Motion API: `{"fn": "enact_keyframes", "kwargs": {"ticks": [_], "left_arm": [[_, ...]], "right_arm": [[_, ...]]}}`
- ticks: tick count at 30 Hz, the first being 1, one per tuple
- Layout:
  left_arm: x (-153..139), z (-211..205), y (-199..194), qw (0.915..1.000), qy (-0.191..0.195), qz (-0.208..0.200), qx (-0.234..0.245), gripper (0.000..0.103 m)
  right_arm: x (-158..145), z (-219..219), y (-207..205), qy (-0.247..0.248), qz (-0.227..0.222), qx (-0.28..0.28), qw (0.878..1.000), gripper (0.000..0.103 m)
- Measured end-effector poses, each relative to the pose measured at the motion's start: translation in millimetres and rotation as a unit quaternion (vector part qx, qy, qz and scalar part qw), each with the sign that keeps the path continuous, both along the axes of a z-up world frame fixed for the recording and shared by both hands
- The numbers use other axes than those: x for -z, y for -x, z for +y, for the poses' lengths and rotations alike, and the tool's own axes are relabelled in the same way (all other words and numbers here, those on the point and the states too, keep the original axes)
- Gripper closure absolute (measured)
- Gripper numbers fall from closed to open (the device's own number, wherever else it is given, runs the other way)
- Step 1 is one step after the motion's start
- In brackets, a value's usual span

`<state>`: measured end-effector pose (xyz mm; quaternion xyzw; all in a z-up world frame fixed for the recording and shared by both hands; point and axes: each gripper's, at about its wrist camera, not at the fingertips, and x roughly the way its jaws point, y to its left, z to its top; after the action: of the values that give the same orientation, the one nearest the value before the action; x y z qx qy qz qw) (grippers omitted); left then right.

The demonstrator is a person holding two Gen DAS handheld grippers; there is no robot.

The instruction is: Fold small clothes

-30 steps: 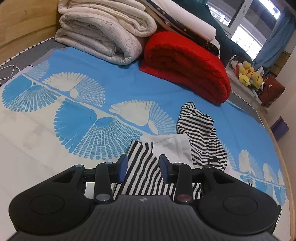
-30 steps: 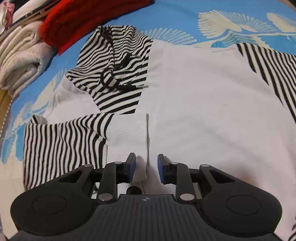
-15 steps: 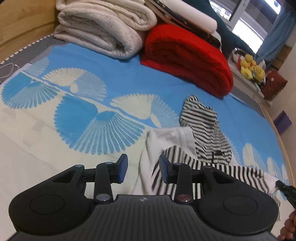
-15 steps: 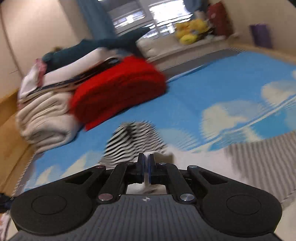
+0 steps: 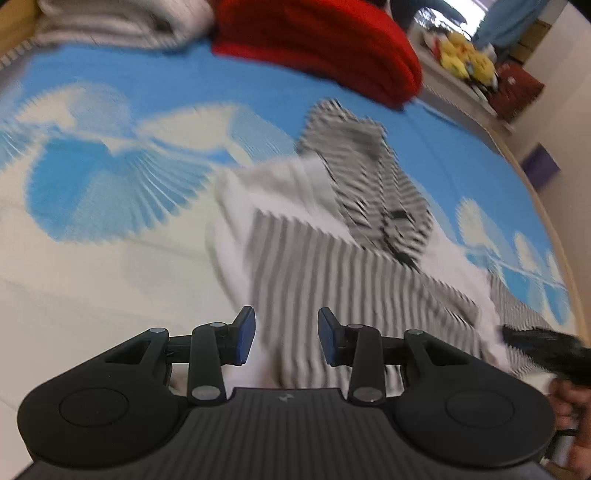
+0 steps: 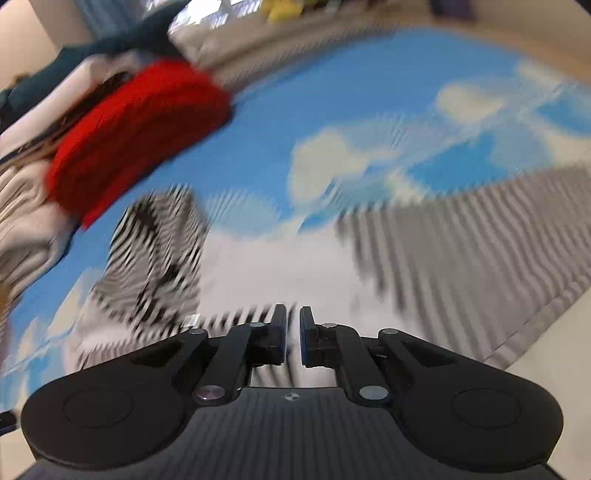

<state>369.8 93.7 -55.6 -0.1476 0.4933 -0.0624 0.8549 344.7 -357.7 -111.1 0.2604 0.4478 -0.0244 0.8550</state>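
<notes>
A small white hoodie with black-and-white striped sleeves and hood (image 5: 332, 236) lies on the blue-and-white bedspread. One striped sleeve (image 5: 306, 266) is folded across its white body. My left gripper (image 5: 286, 336) is open and empty just above that sleeve. My right gripper (image 6: 292, 334) has its jaws nearly closed with a narrow gap; blur hides whether cloth is pinched. It hovers over the hoodie's white body (image 6: 273, 266), with the striped hood (image 6: 159, 236) to the left and the other striped sleeve (image 6: 472, 251) to the right. The right gripper also shows in the left wrist view (image 5: 535, 347).
A folded red blanket (image 5: 317, 44) and cream blankets (image 5: 110, 22) are stacked at the head of the bed. Yellow plush toys (image 5: 465, 59) sit on a ledge beyond. The bed's edge (image 5: 554, 229) runs along the right.
The right gripper shut on the striped sleeve cuff and carried it across the hoodie's body; its jaws have now parted slightly. The left gripper stayed open and drew closer over the sleeve.
</notes>
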Motion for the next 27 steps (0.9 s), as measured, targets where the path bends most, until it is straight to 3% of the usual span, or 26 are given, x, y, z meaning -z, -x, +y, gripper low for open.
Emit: {"fn": "enact_keyframes", "kwargs": {"ticks": [2, 4, 8, 9, 10, 13, 19, 27], "left_arm": [[13, -15, 0, 0.9996, 0.005, 0.019, 0.019, 0.063], [29, -26, 0, 0.9987, -0.009, 0.036, 0.036, 0.063], [79, -38, 2, 0.9916, -0.067, 0.101, 0.046, 0.062], [81, -40, 5, 0.9921, -0.074, 0.089, 0.049, 0.062], [78, -43, 5, 0.9916, -0.082, 0.087, 0.049, 0.061], [63, -50, 10, 0.9928, -0.087, 0.07, 0.044, 0.061], [33, -76, 17, 0.9894, -0.129, 0.006, 0.067, 0.06], [24, -85, 16, 0.9894, -0.123, -0.003, 0.077, 0.06]], "right_arm": [[20, 3, -7, 0.019, 0.067, -0.013, 0.997, 0.081], [35, 2, -8, 0.047, 0.112, -0.011, 0.993, 0.082], [23, -4, -5, 0.03, 0.082, 0.006, 0.996, 0.081], [19, -3, -4, 0.029, 0.069, 0.003, 0.997, 0.081], [21, -3, -2, 0.025, 0.066, 0.001, 0.997, 0.08], [39, -4, -4, 0.03, 0.116, -0.002, 0.993, 0.079], [4, -6, 3, 0.058, 0.057, -0.004, 0.997, 0.078], [-18, -26, 12, 0.06, 0.029, 0.012, 0.998, 0.077]]}}
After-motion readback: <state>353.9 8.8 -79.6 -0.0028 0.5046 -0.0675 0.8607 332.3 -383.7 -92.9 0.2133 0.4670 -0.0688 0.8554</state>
